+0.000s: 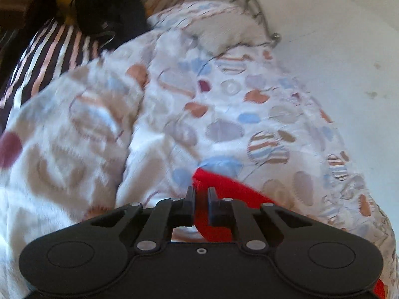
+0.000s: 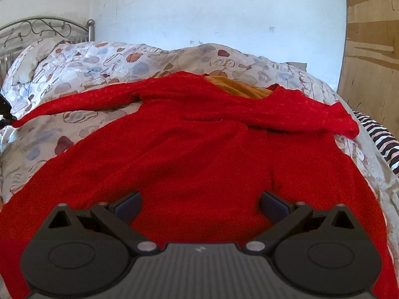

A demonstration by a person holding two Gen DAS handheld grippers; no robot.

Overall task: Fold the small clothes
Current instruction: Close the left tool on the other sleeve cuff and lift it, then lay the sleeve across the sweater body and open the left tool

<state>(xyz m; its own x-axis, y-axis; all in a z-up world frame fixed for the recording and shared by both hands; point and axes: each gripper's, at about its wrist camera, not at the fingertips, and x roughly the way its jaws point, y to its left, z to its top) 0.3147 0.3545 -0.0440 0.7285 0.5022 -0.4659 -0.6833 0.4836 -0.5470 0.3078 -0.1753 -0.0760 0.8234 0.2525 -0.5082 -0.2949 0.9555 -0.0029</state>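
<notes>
Left gripper (image 1: 200, 194), angled downward, jaws pinched on a sleeve end of the red garment (image 2: 199, 149). Right gripper (image 2: 200, 204), also angled downward, jaws spread wide above the garment's lower body, gripping nothing. The garment lies spread on the patterned duvet (image 2: 99, 59), sleeves outstretched; an orange cloth (image 2: 239, 87) at its collar. Beyond: metal headboard (image 2: 37, 28), white wall (image 2: 199, 12). No legible writing.

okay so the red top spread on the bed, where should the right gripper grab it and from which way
Probably the near hem of the red top, just ahead of the open right gripper. The body lies flat on the patterned duvet with that edge nearest, so come in low from the near side and pinch the edge. The left gripper is already shut on the far sleeve tip.
</notes>
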